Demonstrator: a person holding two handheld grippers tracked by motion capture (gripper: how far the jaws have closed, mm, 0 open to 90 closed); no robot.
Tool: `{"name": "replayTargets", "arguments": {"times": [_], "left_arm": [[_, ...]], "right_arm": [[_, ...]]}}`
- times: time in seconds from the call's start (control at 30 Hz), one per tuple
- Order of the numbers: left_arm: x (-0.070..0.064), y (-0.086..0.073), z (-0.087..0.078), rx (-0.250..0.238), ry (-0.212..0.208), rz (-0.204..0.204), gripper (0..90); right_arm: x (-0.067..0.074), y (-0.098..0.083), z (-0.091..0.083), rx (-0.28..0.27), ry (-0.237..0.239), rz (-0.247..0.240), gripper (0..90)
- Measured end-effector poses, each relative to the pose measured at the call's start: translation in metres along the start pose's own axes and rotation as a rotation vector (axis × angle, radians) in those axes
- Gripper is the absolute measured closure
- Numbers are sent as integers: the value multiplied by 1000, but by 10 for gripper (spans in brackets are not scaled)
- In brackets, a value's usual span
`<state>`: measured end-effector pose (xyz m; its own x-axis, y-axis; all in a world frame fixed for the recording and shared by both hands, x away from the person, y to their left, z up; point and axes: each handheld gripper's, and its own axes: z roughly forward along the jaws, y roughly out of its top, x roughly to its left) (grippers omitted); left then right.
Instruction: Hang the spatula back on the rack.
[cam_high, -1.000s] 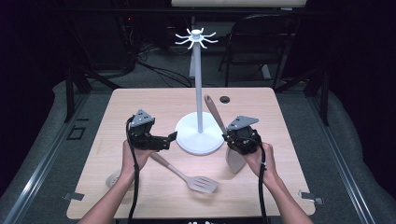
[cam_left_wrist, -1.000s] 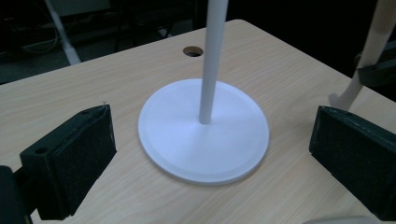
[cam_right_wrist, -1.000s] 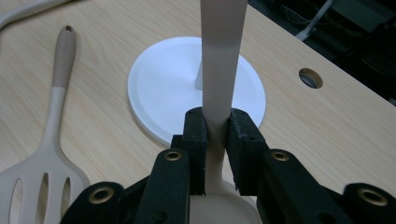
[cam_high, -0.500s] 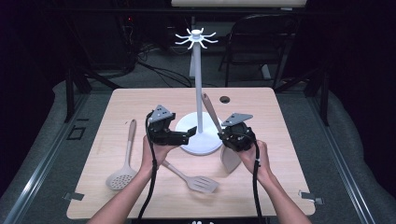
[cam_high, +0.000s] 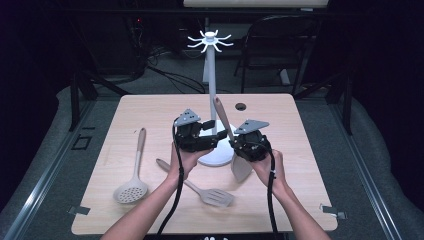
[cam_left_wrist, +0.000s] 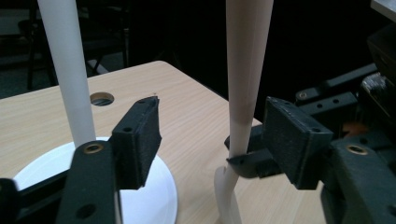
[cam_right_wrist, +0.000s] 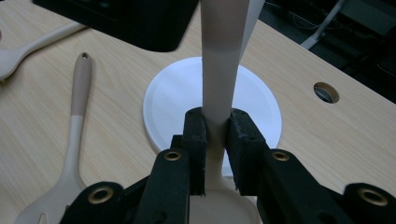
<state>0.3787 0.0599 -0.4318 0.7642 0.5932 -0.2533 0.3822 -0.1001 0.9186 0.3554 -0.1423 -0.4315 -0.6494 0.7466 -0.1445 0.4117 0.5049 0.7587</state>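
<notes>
Spatula handle (cam_right_wrist: 217, 84) between right hand-held gripper (cam_right_wrist: 215, 154) pads.

The white stand (cam_high: 210, 100) rises mid-table (cam_high: 300, 150), its round base just beside both grippers. A skimmer (cam_high: 133, 172) and a slotted turner (cam_high: 200, 186) lie toward the front-left corner. The table's right edge and back-left corner lie bare.

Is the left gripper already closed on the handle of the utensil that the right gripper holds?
No, in the left gripper view the left gripper stands open, with the handle between its jaws and untouched.
</notes>
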Motion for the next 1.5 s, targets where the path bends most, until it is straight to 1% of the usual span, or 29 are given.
{"name": "replayTargets", "arguments": {"times": [0.03,0.07,0.17,0.2,0.27,0.3,0.33,0.47,0.5,0.53,0.67,0.73,0.77,0.8,0.83,0.9,0.97,1.03,1.07,1.1,1.17,1.23,1.27,1.3,1.33,1.37,1.4,1.43,1.5], "left_arm": [[0,0,0,0,0,0,421],[0,-2,3,-1,-10,-9,428],[1,-3,5,3,-15,-13,487],[1,-4,7,4,-32,-20,524],[1,-4,9,-10,-48,-3,554],[1,-4,9,-12,-46,1,570],[1,-5,11,-19,-55,-1,585],[2,-6,14,-29,-76,-23,623],[2,-6,15,-34,-80,-40,642],[2,-6,15,-38,-85,-47,657],[0,-6,16,-36,-91,-39,692],[-1,-6,16,-35,-83,-32,691],[-2,-6,16,-36,-85,-29,694],[-2,-6,16,-37,-83,-25,708],[-2,-6,16,-46,-91,-25,723],[-2,-7,16,-57,-89,-32,759],[-1,-7,16,-66,-107,-56,765],[-1,-7,16,-64,-102,-62,768],[0,-6,16,-62,-109,-75,768],[0,-6,16,-62,-109,-75,769],[1,-5,16,-59,-113,-68,770],[1,-5,17,-59,-108,-61,770],[1,-4,17,-58,-103,-47,771],[1,-4,17,-58,-103,-47,771],[2,-2,15,-55,-107,-43,771],[2,-2,15,-55,-107,-43,771],[2,1,13,-58,-105,-29,771],[1,3,12,-56,-105,-17,771],[0,7,10,-54,-96,14,771]], "right_arm": [[0,0,0,0,0,0,784],[0,0,1,0,5,4,784],[2,0,2,-9,8,10,784],[2,0,2,-11,7,13,784],[1,0,1,-6,12,13,783],[1,-1,1,-8,9,16,782],[1,-1,1,-12,9,22,782],[-2,-2,1,-15,10,28,782],[-3,-2,1,-12,5,28,782],[-3,-2,1,-14,5,27,782],[-2,-2,0,-26,3,36,782],[-2,-2,-1,-22,3,34,782],[-1,-2,-1,-23,3,36,782],[-1,-2,-1,-23,2,34,782],[-1,-2,0,-28,5,36,782],[-1,-1,0,-35,11,41,780],[0,-2,-1,-47,13,41,778],[0,-2,-1,-48,15,45,776],[-1,-3,-2,-54,21,43,770],[-1,-4,-3,-59,24,43,767],[-2,-6,-4,-61,34,46,764],[-2,-8,-6,-64,35,40,762],[-4,-11,-8,-61,34,41,753],[-4,-11,-8,-61,34,41,753],[-6,-15,-9,-55,31,46,725],[-6,-15,-9,-55,31,46,725],[-9,-21,-11,-46,37,56,688],[-10,-23,-13,-39,33,54,667],[-15,-30,-16,-30,43,59,620]]}}
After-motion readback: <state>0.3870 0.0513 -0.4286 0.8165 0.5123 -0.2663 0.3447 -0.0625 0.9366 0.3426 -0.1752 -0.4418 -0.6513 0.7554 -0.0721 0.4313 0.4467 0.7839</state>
